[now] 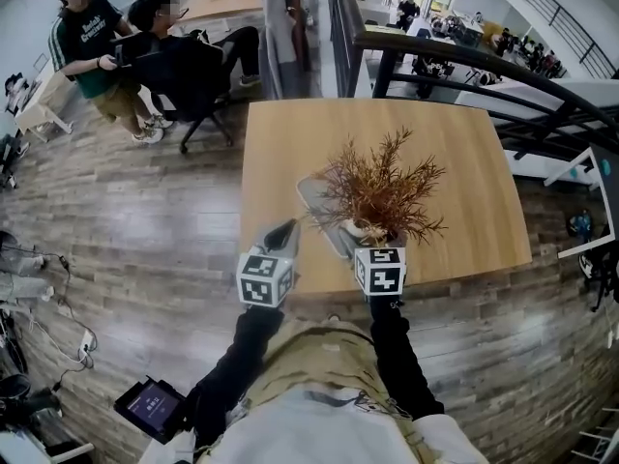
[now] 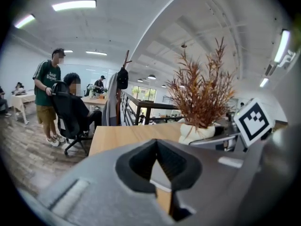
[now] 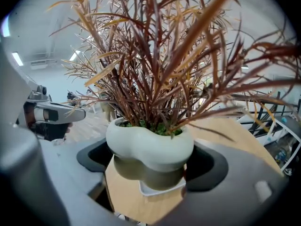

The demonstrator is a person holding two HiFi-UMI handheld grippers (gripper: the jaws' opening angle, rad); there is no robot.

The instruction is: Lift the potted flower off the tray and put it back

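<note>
White-potted, rust-leaved potted flower (image 3: pixel 149 145) sits clamped between the right tool's (image 3: pixel 153 163) jaws, directly over its small white tray (image 3: pixel 162 188) on the wooden worktop (image 1: pixel 464 182). The left tool (image 2: pixel 157 147) hovers nearby, jaws together, empty.

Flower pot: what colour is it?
Pale greyish-white pot, darker below the rim; clearest in the right gripper view.

Head view: steeply down on wooden table (image 1: pixel 464 182). Left gripper view: low, level; potted flower (image 2: pixel 201 102) beyond fingers (image 2: pixel 136 161), to their right. Right gripper view: close-up, potted flower between fingers (image 3: pixel 89 157). All three share it.
</note>
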